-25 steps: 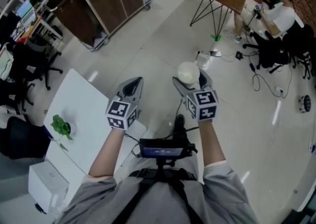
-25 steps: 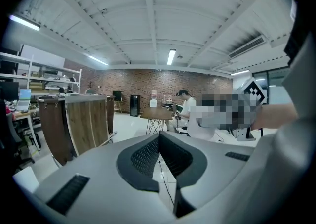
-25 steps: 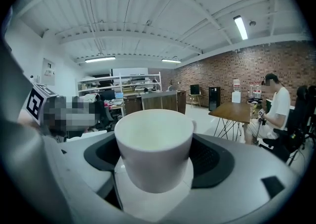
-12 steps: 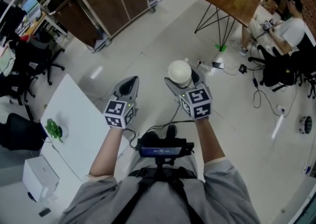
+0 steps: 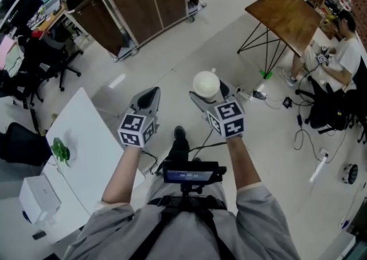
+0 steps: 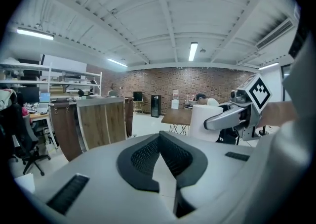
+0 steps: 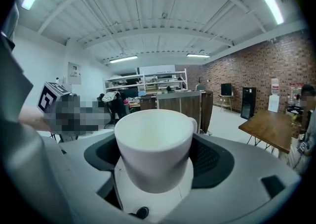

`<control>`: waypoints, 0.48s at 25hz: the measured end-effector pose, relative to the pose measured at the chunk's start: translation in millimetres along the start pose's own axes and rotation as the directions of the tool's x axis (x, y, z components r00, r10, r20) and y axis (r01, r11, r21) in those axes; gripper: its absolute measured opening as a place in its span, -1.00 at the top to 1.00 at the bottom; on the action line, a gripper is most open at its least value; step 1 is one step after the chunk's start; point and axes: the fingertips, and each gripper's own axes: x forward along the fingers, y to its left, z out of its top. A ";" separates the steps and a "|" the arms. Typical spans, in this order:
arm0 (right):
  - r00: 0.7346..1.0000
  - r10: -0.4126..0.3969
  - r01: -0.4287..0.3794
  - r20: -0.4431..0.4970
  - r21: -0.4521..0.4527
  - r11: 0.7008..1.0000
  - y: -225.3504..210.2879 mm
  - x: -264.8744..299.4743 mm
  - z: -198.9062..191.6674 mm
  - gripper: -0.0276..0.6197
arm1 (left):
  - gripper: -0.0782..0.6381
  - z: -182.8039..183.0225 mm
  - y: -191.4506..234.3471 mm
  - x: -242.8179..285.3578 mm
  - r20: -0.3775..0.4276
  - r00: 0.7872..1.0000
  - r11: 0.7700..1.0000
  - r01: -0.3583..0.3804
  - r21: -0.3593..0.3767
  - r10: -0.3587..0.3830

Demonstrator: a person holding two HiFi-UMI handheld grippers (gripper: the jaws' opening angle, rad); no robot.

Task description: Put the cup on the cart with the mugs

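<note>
Your right gripper (image 5: 210, 89) has the white ceramic cup (image 5: 206, 83) upright between its fingers, which stand wide apart and press on the cup's round wall from both sides. The cup is in the air above the pale floor (image 5: 189, 52), with its handle on the far side. Your left gripper (image 5: 150, 96) is just to the left, with its fingers closed together and nothing between them. A white tabletop (image 5: 86, 132) lies near on the left. A brown wooden cabinet on wheels (image 5: 143, 9) stands far on the left.
</note>
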 end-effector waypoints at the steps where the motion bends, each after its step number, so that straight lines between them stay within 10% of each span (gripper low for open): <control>1: 1.000 0.008 -0.008 -0.002 -0.009 1.000 -4.7 11.5 3.7 -0.41 | 0.78 2.0 9.1 7.3 0.005 1.000 1.000 -0.008 -0.003 0.008; 12: 0.995 0.085 -0.089 -0.048 -0.068 0.994 -43.7 173.8 65.0 -0.41 | 0.78 41.1 142.5 92.2 0.031 0.997 0.997 -0.068 -0.041 0.070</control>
